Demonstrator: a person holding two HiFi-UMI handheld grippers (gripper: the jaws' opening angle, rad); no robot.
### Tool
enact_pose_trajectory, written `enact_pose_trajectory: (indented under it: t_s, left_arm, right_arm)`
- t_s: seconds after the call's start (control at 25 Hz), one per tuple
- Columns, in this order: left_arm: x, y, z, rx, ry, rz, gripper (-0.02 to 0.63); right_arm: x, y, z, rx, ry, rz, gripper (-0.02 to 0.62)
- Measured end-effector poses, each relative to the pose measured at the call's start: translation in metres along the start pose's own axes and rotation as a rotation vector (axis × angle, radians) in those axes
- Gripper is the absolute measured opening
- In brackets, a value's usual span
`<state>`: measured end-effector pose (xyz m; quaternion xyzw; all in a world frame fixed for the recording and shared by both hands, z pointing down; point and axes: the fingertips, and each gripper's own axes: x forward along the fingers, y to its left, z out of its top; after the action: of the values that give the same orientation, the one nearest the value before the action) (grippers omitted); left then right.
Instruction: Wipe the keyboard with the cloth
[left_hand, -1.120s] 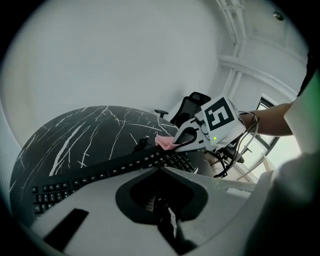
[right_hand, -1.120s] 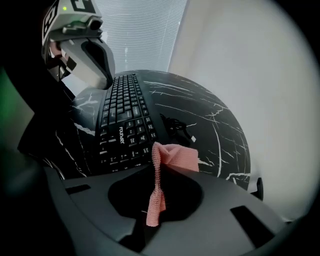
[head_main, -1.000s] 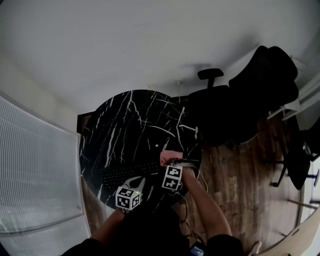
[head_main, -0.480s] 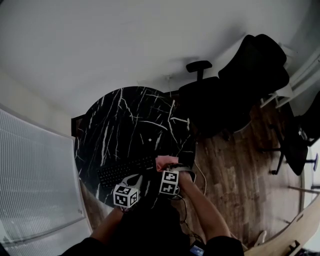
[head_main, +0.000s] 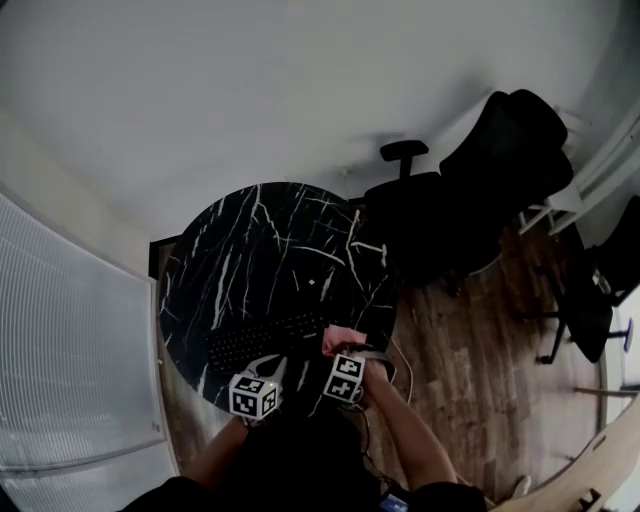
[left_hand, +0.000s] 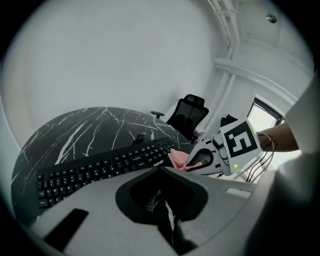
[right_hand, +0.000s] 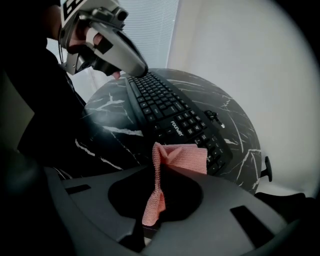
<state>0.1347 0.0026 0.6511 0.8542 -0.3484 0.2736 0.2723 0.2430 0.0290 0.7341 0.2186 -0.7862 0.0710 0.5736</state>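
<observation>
So the pink cloth (right_hand: 176, 157) is pinched in the right gripper (right_hand: 153, 201). The jaws are clamped on one bunched end, and the rest fans out forward over the near right corner of the keyboard (right_hand: 169, 111). I honestly can't tell if the cloth is actually touching the keys or just sitting a hair above them. From the head view the cloth (head_main: 338, 338) is right at the keyboard's (head_main: 264, 343) right end, with the right gripper (head_main: 342, 356) just behind it. The keyboard is black, full-size, and lies along the near edge of a round black marble table (head_main: 262, 238) with white veins, on the person's side. The left gripper (left_hand: 163, 202) has its jaws together with nothing between them. It's hanging over the near edge, just in front of the keyboard's (left_hand: 102, 168) middle. A small dark object (right_hand: 212, 118) sits on the table just past the keyboard. Beyond the table's far right edge there's a pair of black office chairs (head_main: 470, 190) on a wood floor (head_main: 470, 345).
</observation>
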Motion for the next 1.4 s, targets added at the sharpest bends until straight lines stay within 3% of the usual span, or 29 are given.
enact_pose_trajectory:
  t_s: [0.12, 0.2, 0.28, 0.4, 0.44, 0.52, 0.96, 1.4]
  left_arm:
    - [-0.015, 0.014, 0.017, -0.008, -0.068, 0.039, 0.0]
    - [-0.032, 0.029, 0.022, -0.02, -0.112, 0.073, 0.0]
    - [-0.055, 0.039, 0.014, -0.045, -0.138, 0.102, 0.0]
    - [-0.089, 0.047, 0.012, -0.081, -0.197, 0.137, 0.0]
    - [-0.101, 0.049, 0.015, -0.088, -0.225, 0.146, 0.0]
    - [-0.125, 0.049, 0.018, -0.09, -0.275, 0.16, 0.0]
    - [-0.208, 0.014, 0.02, -0.022, -0.449, 0.2, 0.0]
    - [-0.275, -0.034, 0.083, 0.033, -0.651, 0.289, 0.0]
  right_arm:
    - [-0.027, -0.02, 0.032, 0.026, -0.077, -0.089, 0.011]
    - [-0.048, -0.025, 0.07, 0.106, -0.2, -0.141, 0.011]
    - [-0.075, -0.014, 0.105, 0.321, -0.373, -0.154, 0.011]
    - [-0.114, -0.011, 0.126, 0.74, -0.64, -0.182, 0.009]
    - [-0.123, -0.012, 0.128, 0.835, -0.703, -0.208, 0.008]
    - [-0.14, -0.005, 0.131, 0.907, -0.764, -0.267, 0.008]
    - [-0.231, 0.056, 0.15, 0.738, -0.864, -0.433, 0.008]
    - [-0.335, 0.043, 0.166, 0.566, -1.027, -0.525, 0.006]
